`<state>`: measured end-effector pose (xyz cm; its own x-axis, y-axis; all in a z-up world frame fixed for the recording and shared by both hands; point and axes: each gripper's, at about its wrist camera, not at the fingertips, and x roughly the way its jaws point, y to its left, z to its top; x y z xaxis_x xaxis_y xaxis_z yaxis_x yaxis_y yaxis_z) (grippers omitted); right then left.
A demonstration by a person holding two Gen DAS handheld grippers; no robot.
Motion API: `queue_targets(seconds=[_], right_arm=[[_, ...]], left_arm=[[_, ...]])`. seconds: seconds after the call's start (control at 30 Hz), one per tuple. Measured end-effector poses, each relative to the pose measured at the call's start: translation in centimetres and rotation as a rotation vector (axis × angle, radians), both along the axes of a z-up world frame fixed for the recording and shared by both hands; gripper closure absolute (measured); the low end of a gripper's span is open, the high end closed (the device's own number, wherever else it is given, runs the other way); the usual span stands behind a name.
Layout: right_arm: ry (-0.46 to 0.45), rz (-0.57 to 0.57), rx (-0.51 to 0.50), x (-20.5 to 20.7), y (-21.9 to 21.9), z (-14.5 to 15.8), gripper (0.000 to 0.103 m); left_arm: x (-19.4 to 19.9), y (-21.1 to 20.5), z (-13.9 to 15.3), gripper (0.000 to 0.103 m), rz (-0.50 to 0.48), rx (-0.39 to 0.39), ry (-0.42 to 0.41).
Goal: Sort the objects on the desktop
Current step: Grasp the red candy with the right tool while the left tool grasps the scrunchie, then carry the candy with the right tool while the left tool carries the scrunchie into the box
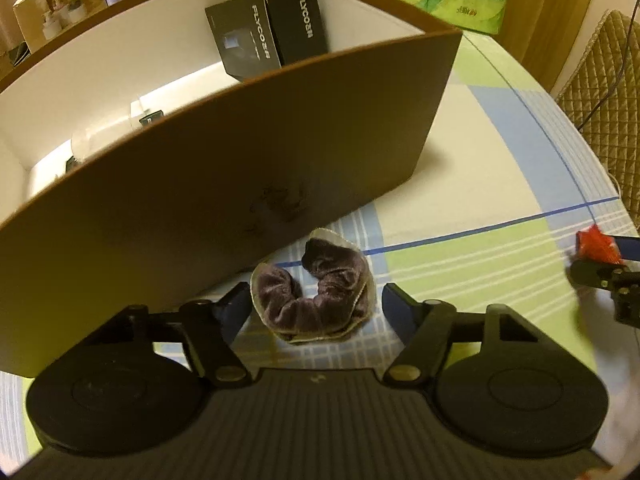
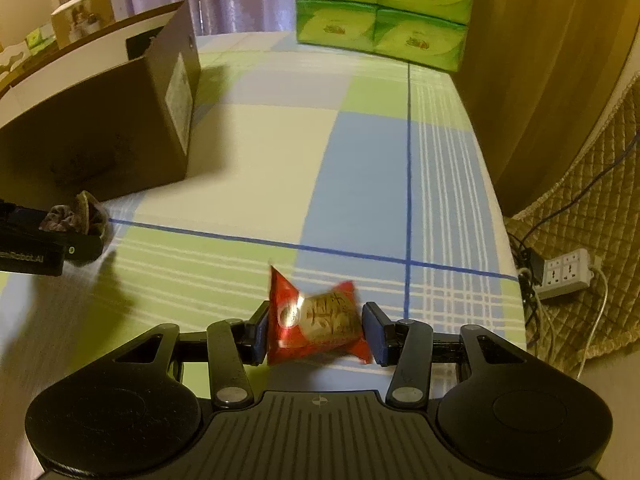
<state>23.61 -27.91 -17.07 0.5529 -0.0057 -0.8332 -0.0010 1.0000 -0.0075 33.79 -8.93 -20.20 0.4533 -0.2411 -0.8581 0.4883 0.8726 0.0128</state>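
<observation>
Desktop objects are sitting in two places: some inside the brown cardboard box (image 1: 248, 152), others still out on the checked tablecloth (image 2: 280, 152). That box is standing open-topped at the table's left side, and a black carton (image 1: 272, 32) is leaning against its white inner wall, with smaller clear-wrapped items lying on its floor. Green tissue packs (image 2: 384, 12) are standing stacked at the table's far edge. A power strip (image 2: 568, 272) is lying on the quilted cover beside the table.

The left gripper (image 1: 316, 308) is sitting wide open, its fingers on either side of a purple scrunchie (image 1: 316, 296) that is lying just in front of the box wall. The right gripper (image 2: 316, 328) is straddling a red snack packet (image 2: 316, 320); its left finger is touching the packet, but whether the right one is also pressing it I cannot tell.
</observation>
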Motion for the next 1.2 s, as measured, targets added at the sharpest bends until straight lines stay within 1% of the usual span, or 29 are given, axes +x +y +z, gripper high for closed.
queue_targets(seconds=[0.03, 0.1, 0.13, 0.17, 0.23, 0.47, 0.57, 0.8, 1.2], right_arm=[[0.003, -0.004, 0.000, 0.0, -0.1, -0.1, 0.058], [0.001, -0.005, 0.005, -0.2, -0.2, -0.2, 0.058], [-0.001, -0.003, 0.007, -0.2, -0.2, -0.2, 0.058], [-0.001, -0.002, 0.005, -0.2, -0.2, -0.2, 0.058], [-0.001, 0.003, 0.003, -0.2, -0.2, -0.2, 0.058], [-0.005, 0.036, -0.025, -0.2, 0.2, -0.4, 0.059], [-0.006, 0.047, -0.031, -0.3, 0.5, -0.2, 0.063], [-0.023, 0.109, 0.023, -0.9, 2.3, 1.5, 0.064], [-0.077, 0.238, 0.114, -1.9, 7.0, 5.5, 0.064]], left_arm=[[0.0, 0.0, -0.2, 0.046, -0.001, -0.001, 0.001], [-0.1, 0.1, -0.2, 0.055, -0.006, -0.011, -0.013], [-0.2, 0.2, -0.2, 0.063, -0.014, -0.013, -0.019], [-0.3, 0.3, -0.1, 0.069, -0.022, -0.010, -0.028], [-0.5, 0.5, 0.1, 0.074, -0.031, -0.008, -0.038], [-1.4, 2.7, 0.5, 0.076, -0.012, -0.008, -0.011], [-2.2, 3.9, 0.7, 0.076, 0.008, -0.001, 0.004], [-4.1, 6.8, 2.1, 0.076, 0.050, -0.014, 0.010], [-6.3, 9.8, 6.0, 0.076, 0.106, -0.060, -0.041]])
